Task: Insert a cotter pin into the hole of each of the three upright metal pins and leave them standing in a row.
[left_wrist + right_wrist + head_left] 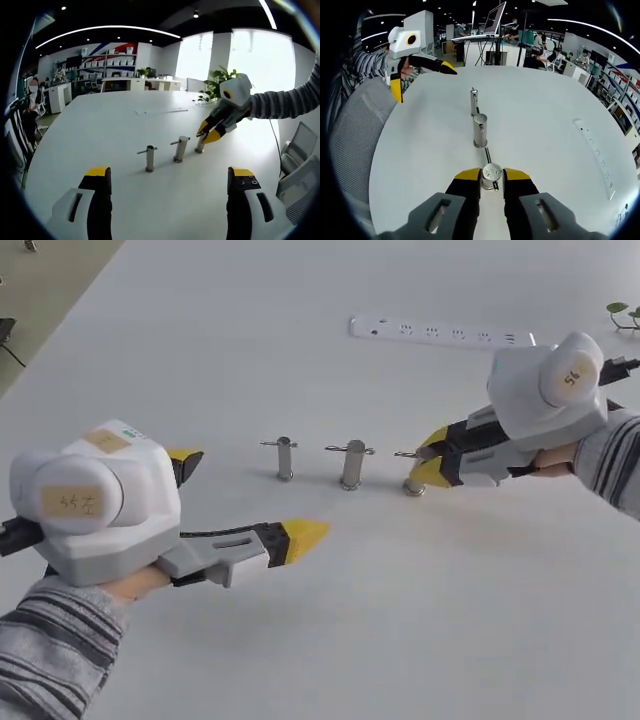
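Three upright metal pins stand in a row on the white table. The left pin [285, 458] [150, 158] and the middle pin [352, 465] [180, 149] each carry a cotter pin through the top. My right gripper [430, 457] [492, 181] is shut around the third pin [491, 172], whose base [413, 488] shows below the fingers. A cotter pin tip [405, 454] sticks out to its left. My left gripper [245, 495] [170, 174] hovers open and empty in front of the row, well short of it.
A white power strip [440, 332] lies at the far side of the table. A potted plant [625, 312] sits at the far right edge. A grey mesh chair [355, 135] stands beside the table.
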{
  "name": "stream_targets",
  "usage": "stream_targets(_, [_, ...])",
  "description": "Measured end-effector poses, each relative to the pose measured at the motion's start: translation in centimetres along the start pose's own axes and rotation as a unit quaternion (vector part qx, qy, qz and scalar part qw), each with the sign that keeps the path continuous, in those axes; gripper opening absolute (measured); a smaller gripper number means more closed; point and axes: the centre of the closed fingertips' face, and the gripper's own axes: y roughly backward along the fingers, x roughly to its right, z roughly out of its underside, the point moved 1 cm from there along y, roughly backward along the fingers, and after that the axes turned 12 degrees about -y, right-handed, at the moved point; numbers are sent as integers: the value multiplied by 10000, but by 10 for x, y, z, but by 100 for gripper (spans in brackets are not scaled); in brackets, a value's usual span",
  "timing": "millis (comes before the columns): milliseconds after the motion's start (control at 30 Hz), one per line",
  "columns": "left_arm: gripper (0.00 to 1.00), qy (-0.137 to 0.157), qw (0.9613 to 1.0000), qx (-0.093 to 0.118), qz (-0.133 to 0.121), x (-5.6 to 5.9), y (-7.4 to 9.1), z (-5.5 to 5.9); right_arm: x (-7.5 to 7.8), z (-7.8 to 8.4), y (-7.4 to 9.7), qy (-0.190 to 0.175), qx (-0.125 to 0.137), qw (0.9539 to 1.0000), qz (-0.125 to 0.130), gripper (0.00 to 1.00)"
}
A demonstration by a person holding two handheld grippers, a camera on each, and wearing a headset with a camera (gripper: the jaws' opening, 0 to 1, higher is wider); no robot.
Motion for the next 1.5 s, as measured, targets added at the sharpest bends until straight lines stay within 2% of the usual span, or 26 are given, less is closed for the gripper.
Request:
stream_targets(200, [95,-51,10000,20,29,-1,1,-3,1,-5,11,-11,143,9997,194,25])
stream_targets(400, [94,-68,10000,27,46,-4,2,-8,-5,-9,24,-358,425,9976,422,33])
stream_targets(433, [94,-63,10000,35,43,-4,3,-9,-5,-9,26,-512,479,9962,511,34])
stream_targets(467, [94,-35,10000,54,34,-5,3,-10,-4,-10,29,-874,596,9921,671,35])
stream_targets(567, [93,30,10000,79,20,-5,4,-12,-4,-13,35,-1278,999,9835,796,42])
stream_targets(633, [92,9,10000,73,5,-6,5,-12,-6,-10,39,-1388,984,9812,913,46])
stream_targets(667, [91,1,10000,63,-26,-6,6,-13,-8,-10,41,-1578,1039,9767,1017,48])
stream_targets(733, [91,2,10000,50,-46,-7,6,-13,-13,-12,44,-1670,1154,9730,1094,50])
stream_targets(800, [91,11,10000,42,-56,-8,7,-13,-20,-10,46,-1851,1133,9696,1131,51])
stream_targets(867, [90,22,10000,55,-60,-7,8,-14,-26,-9,47,-2074,1185,9640,1165,53])
stream_targets(900, [90,37,10000,50,-66,-7,8,-14,-29,-10,48,-2257,1268,9582,1222,53])
stream_targets(967, [89,51,10000,19,-72,-7,8,-13,-35,-8,49,-2278,1235,9583,1209,54])
stream_targets(1033, [89,34,10000,12,-92,-7,9,-13,-39,-9,50,-2283,1318,9558,1302,56])
stream_targets(1067, [89,45,9999,28,-106,-7,9,-14,-39,-11,52,-2404,1440,9499,1385,57])
stream_targets(1133, [89,70,9999,26,-114,-7,10,-14,-41,-11,52,-2507,1530,9451,1431,59])
stream_targets(1167, [89,68,9999,40,-133,-7,10,-14,-41,-11,52,-2509,1536,9447,1448,60])
stream_targets(1233, [88,58,9998,47,-183,-8,11,-16,-41,-10,53,-2564,1570,9406,1579,63])
stream_targets(1300, [87,-37,9994,100,-329,-11,14,-18,-42,-12,54,-2596,1687,9374,1594,65])
stream_targets(1333, [87,-36,9994,98,-339,-11,14,-18,-43,-13,54,-2575,1710,9373,1613,66])
stream_targets(1400, [87,-4,9994,93,-331,-11,13,-17,-42,-12,53,-2347,1666,9415,1754,70])
stream_targets(1500, [90,-51,9995,70,-299,-9,13,-17,-45,-10,50,-2372,1657,9408,1766,71])
